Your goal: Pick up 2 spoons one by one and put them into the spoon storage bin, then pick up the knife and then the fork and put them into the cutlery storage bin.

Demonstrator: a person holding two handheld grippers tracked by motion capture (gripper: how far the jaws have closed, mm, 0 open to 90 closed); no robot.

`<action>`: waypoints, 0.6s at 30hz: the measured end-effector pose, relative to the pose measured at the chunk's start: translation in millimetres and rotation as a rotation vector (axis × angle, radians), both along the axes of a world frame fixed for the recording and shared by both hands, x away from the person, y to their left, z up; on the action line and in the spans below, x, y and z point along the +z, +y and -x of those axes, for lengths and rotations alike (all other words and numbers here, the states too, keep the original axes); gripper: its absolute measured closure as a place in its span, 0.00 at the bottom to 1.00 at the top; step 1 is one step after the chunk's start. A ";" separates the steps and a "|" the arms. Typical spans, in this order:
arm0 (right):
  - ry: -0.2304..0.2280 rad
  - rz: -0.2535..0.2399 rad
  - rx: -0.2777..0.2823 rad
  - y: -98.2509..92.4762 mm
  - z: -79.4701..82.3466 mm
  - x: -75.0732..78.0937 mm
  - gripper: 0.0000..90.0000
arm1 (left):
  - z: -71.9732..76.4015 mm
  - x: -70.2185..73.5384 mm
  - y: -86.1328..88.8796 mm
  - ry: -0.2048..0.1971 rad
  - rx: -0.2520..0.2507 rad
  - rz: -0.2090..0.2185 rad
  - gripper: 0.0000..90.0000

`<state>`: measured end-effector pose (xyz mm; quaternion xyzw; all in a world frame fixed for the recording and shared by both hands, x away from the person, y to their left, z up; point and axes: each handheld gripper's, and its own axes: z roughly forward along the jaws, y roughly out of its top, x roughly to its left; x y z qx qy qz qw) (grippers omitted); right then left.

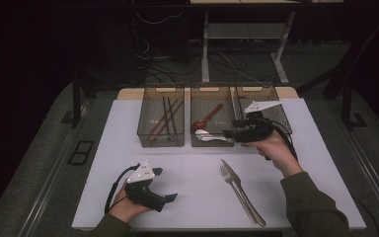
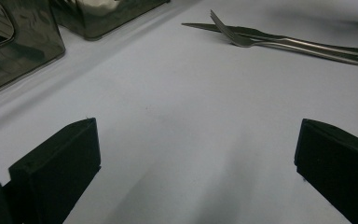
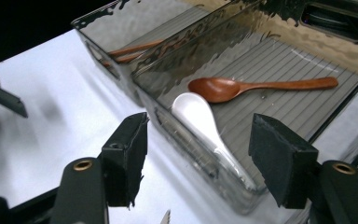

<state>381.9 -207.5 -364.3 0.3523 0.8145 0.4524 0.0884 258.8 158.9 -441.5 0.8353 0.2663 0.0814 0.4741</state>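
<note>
Right gripper (image 3: 198, 158) jaws spread, nothing pinched; white spoon (image 3: 205, 130) lies just beyond and between them in middle bin (image 3: 279, 51), against near wall, bowl away from the gripper, handle toward it. Left gripper (image 2: 196, 158) wide open over bare table (image 2: 191, 93).

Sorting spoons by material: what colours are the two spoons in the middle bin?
One glossy white spoon, one reddish-brown wooden spoon; clearest in the right gripper view.

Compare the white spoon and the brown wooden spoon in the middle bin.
The white spoon is pale and glossy with a short, broad body; the wooden spoon is reddish-brown with a long, slim handle. The white spoon lies along the bin's near wall; the wooden spoon lies farther in, at an angle to it. Both rest in the middle bin.
</note>
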 end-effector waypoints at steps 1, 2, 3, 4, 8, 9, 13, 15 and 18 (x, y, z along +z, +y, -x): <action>-0.002 0.000 0.003 -1.2 2.7 -1.3 0.40 | -0.1 0.2 0.0 0.000 0.000 -0.001 0.00; -0.002 0.000 0.004 -2.2 5.5 -2.5 0.40 | -0.2 0.1 0.0 0.001 0.002 -0.002 0.00; -0.007 -0.002 0.008 -3.2 7.9 -3.8 0.40 | -0.3 0.1 -0.1 0.001 0.002 -0.002 0.00; -0.003 -0.004 0.006 -3.7 11.2 -4.8 0.39 | -0.2 0.0 -0.1 0.000 0.002 -0.002 0.00; -0.002 -0.012 0.009 -7.1 21.1 -9.4 0.37 | 0.2 0.2 0.2 -0.002 0.002 -0.002 0.00; 0.001 -0.015 0.006 -8.2 23.6 -10.4 0.36 | 0.4 0.0 0.2 -0.004 0.003 0.000 0.00; 0.006 -0.021 -0.002 -15.1 32.3 -14.9 0.35 | 0.2 0.5 0.4 -0.004 0.008 0.002 0.00; 0.006 -0.016 -0.010 -18.4 36.6 -16.5 0.35 | -0.1 0.8 0.4 -0.005 0.005 -0.001 0.00; 0.011 -0.014 -0.021 -23.4 43.2 -19.4 0.34 | 0.3 1.1 0.7 -0.006 0.006 0.001 0.00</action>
